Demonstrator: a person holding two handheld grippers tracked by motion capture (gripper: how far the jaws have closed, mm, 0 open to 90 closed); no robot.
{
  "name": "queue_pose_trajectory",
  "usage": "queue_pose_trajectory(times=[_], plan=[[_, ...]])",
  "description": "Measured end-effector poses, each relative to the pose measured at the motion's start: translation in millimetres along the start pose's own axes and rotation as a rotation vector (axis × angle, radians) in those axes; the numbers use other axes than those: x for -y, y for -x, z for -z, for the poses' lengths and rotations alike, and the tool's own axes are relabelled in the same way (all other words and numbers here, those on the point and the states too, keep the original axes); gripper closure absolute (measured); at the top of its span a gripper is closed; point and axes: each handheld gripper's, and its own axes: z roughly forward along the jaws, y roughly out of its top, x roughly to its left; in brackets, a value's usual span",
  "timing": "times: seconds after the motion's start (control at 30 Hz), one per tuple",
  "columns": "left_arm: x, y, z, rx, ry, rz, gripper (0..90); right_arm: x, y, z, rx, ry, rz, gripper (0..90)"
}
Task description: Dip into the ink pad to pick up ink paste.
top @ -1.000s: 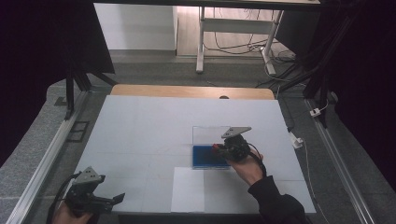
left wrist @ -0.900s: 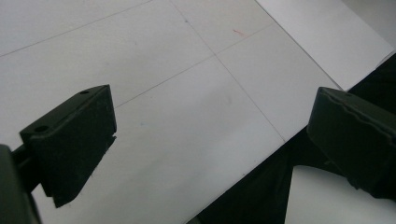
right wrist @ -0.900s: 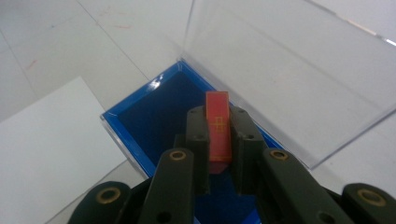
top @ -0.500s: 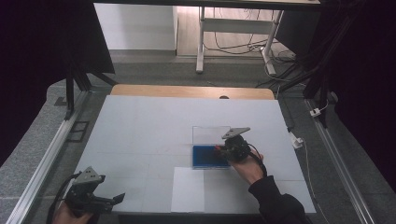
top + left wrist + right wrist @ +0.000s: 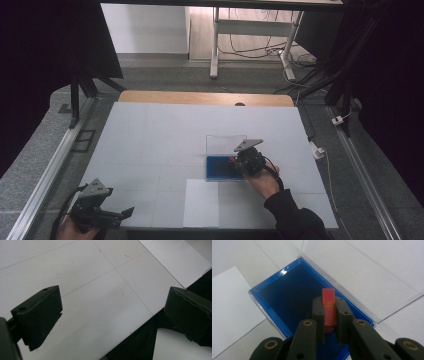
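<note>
My right gripper is shut on a small red block with gold lines, held just over the near right part of an open blue case. The case's clear lid lies flat on the table beyond it. From above, the blue case sits right of the table's middle, with the right gripper at its right edge and the clear lid behind. At the near left corner my left gripper stands open over bare table. Its wide-apart jaws hold nothing.
A white paper sheet lies at the front edge, just left of and nearer than the case; it is also in the right gripper view and the left gripper view. The white table top has a wooden strip along its far edge.
</note>
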Motion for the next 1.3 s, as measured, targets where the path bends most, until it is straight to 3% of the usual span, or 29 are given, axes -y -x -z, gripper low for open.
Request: queue_pose_trajectory(times=[0.1, 0.17, 0.33, 0.43, 0.57, 0.8, 0.93, 1.13, 1.3], plan=[[-0.2, -0.1, -0.2, 0.000, -0.002, 0.000, 2.3, -1.0, -5.0, -0.2, 0.029, -0.010, 0.041, 80.3], [-0.2, -0.1, -0.2, 0.000, -0.002, 0.000, 2.3, -1.0, -5.0, -0.4, 0.028, -0.009, 0.037, 80.3], [0.0, -1.6, 0.3, 0.007, 0.000, 0.005, 2.2, 3.2, 7.4, -0.8, -0.041, 0.020, -0.066, 80.4], [0.0, -1.7, 0.3, 0.008, 0.001, 0.006, 2.3, 4.1, 10.4, -0.8, -0.058, 0.024, -0.088, 80.4], [-0.1, -2.0, 0.2, 0.009, 0.001, 0.009, 2.2, 4.0, 9.9, -0.8, -0.054, 0.023, -0.085, 80.4], [-0.2, -2.4, 0.3, 0.012, 0.001, 0.013, 2.3, 1.6, 0.7, -0.7, -0.003, 0.010, -0.033, 80.3], [0.0, -2.8, 0.6, 0.015, 0.005, 0.013, 2.2, 3.7, 5.6, -0.5, -0.027, 0.028, -0.075, 80.1], [0.1, -5.4, 1.2, 0.019, 0.011, 0.040, 2.2, 3.0, 6.3, 0.1, -0.031, 0.025, -0.087, 79.9], [1.6, -9.3, 4.1, 0.049, 0.038, 0.059, 2.9, 3.2, 7.5, 0.9, -0.035, 0.025, -0.083, 79.7]])
